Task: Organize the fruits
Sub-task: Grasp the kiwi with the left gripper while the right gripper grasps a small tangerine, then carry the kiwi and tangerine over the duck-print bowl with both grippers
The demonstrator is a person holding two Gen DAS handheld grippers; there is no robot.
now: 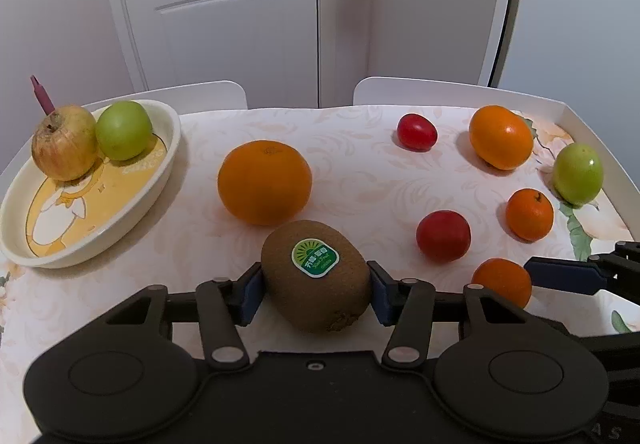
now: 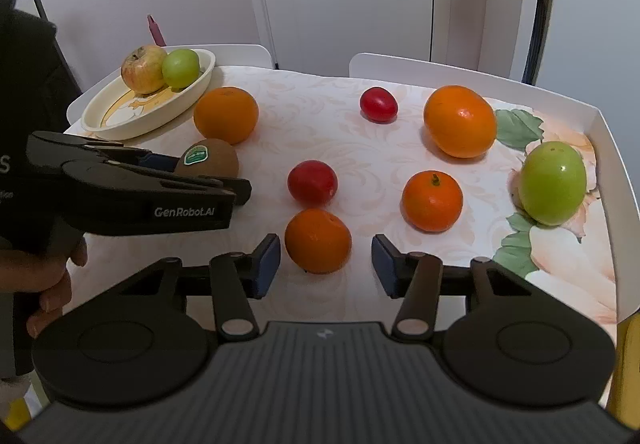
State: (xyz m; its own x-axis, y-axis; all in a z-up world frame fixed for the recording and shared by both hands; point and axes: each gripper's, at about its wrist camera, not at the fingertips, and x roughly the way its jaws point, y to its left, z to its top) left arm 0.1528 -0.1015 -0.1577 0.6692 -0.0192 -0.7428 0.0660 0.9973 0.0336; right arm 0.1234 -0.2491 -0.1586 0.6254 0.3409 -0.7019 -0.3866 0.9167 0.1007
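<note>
So right up close, the left gripper (image 1: pixel 316 286) has its blue pads pressed on both sides of the kiwi (image 1: pixel 316 276), the one with the green sticker, which sits on the table (image 1: pixel 348 172) with its patterned cloth. The right gripper (image 2: pixel 325 262) is around a small orange (image 2: pixel 318 241), but the pads aren't squeezing it: there's a clear gap on the right side, and on the left it's just about at the skin, so I'd call it not gripping.

A bit further out there's a red fruit (image 2: pixel 312 183) just behind that small orange, and another small orange with a stem (image 2: pixel 432 201) to the right of it. A green apple (image 2: pixel 554 183) sits near the right rim of the table.

Then a big orange (image 1: pixel 264 182) is just behind the kiwi, another big orange (image 2: pixel 460 121) is far right, and a second red fruit (image 2: pixel 378 104) is between them, further back.

Far left, a cream dish (image 1: pixel 132 204) holds a yellowish apple (image 1: pixel 64 143) and a green apple (image 1: pixel 124 130), which touch each other. A white door (image 1: pixel 224 4) is behind it all.
</note>
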